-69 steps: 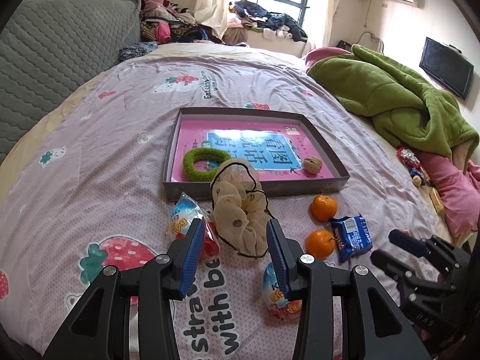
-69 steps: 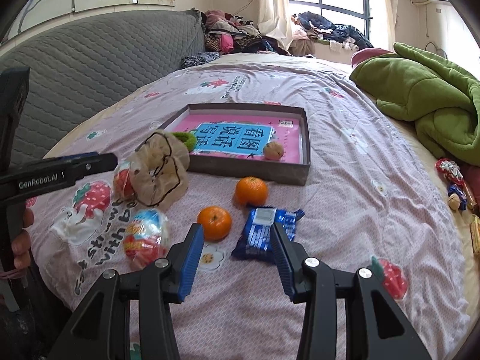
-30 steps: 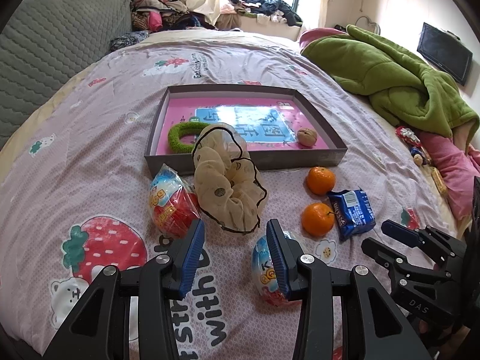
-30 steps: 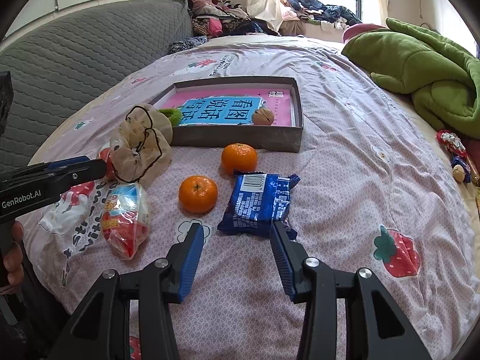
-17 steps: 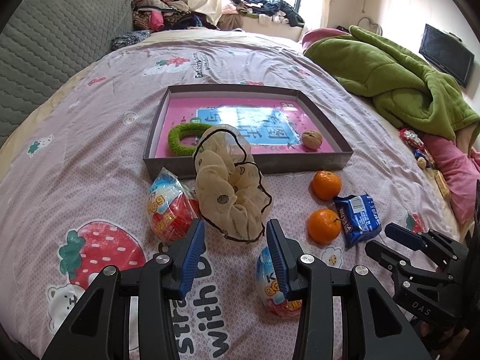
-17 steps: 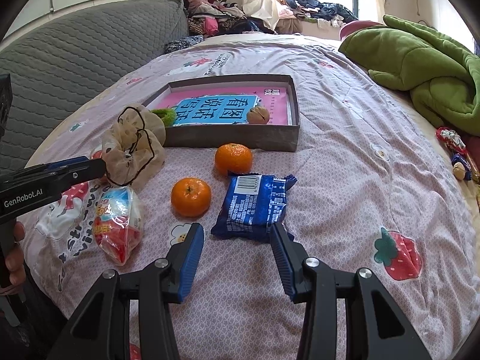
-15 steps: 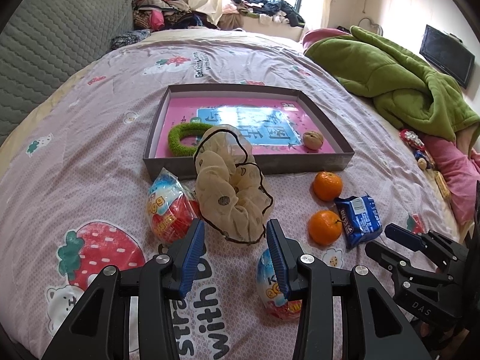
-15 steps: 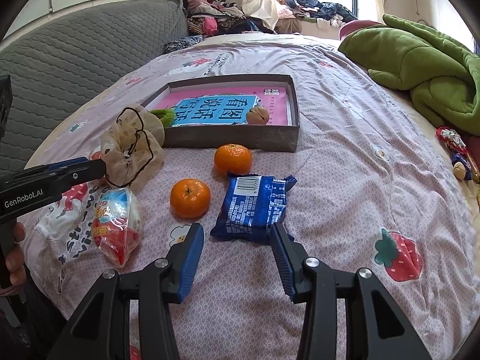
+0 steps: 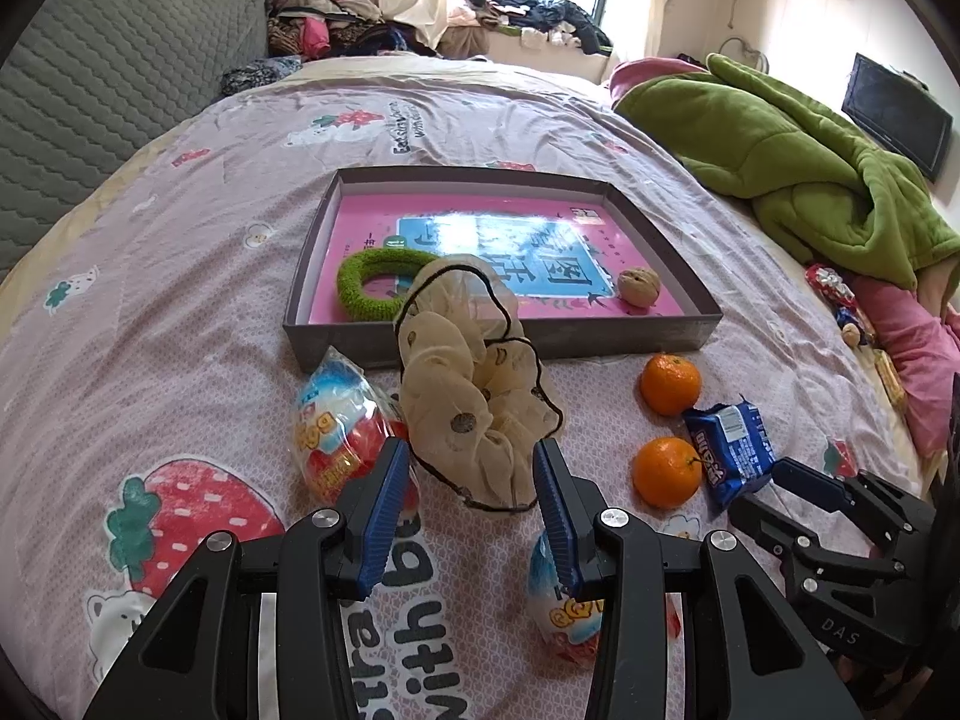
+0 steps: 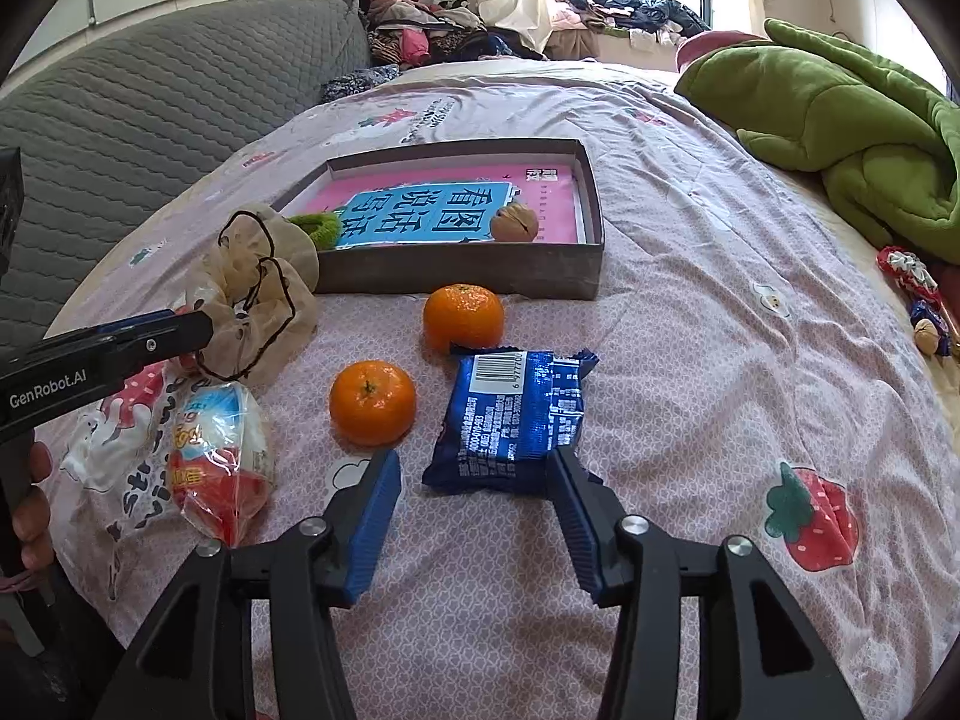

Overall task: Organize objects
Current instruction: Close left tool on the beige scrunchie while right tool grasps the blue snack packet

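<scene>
A grey tray (image 9: 672, 222) (image 10: 456, 270) with a pink bottom holds a green scrunchie (image 9: 378, 283) and a walnut (image 9: 639, 285) (image 10: 513, 222). A beige scrunchie (image 9: 474, 396) (image 10: 258, 300) leans on its front wall. My left gripper (image 9: 465, 468) is open just before the beige scrunchie. Two egg-shaped snack packs (image 9: 336, 426) (image 9: 564, 606) (image 10: 219, 456) lie by its fingers. My right gripper (image 10: 474, 474) is open, its tips at the near edge of a blue snack packet (image 10: 516, 414) (image 9: 732, 450). Two oranges (image 10: 372, 402) (image 10: 463, 317) (image 9: 666, 471) lie left of the packet.
Everything lies on a bed with a lilac strawberry-print sheet (image 10: 690, 276). A green blanket (image 9: 798, 174) (image 10: 840, 102) is heaped at the right. A grey padded headboard (image 10: 150, 90) runs along the left. Small wrapped items (image 10: 912, 282) lie at the right edge.
Both grippers have moved forward and slightly lower. The beige scrunchie now sits between the left fingertips' line, and the blue packet has come up to the right fingertips. Both stay open.
</scene>
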Demonstrator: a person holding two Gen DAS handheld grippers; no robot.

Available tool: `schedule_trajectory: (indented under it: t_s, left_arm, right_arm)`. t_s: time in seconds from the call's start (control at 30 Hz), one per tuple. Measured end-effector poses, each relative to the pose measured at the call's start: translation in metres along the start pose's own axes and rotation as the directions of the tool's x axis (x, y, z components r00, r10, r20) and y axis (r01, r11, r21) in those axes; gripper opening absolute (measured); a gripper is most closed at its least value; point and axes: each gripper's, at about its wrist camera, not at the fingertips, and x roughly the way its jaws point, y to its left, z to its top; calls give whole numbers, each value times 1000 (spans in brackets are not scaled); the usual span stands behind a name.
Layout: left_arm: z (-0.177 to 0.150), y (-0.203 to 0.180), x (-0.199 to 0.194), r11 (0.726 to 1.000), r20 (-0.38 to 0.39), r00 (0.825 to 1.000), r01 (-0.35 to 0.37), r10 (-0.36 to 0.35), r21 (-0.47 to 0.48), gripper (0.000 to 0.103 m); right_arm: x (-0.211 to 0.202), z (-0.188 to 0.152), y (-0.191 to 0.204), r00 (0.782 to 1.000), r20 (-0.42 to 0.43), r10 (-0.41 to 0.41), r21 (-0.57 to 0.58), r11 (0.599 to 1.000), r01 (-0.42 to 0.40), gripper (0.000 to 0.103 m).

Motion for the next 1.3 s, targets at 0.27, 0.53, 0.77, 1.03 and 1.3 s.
schedule_trajectory:
  t_s: [0.27, 0.53, 0.77, 1.03, 1.3]
  left_arm:
    - [6, 6, 3, 1000, 8, 1000, -7, 7, -12, 44]
    - [11, 8, 6, 1000, 9, 1000, -10, 10, -13, 44]
    - [16, 8, 11, 1000, 12, 1000, -18, 18, -8, 44]
    - [22, 10, 16, 999, 18, 999, -36, 36, -5, 44]
    - [33, 11, 28, 998, 22, 998, -56, 56, -5, 44]
  right_arm:
    - [-1, 3, -3, 998, 16, -54, 0, 999, 54, 52]
    - [9, 7, -6, 997, 1, -74, -5, 997, 74, 53]
    - [19, 8, -3, 996, -9, -89, -25, 996, 88, 55]
    - [23, 7, -1, 995, 0, -96, -37, 995, 96, 56]
    - [25, 7, -2, 997, 9, -81, -42, 996, 81, 56]
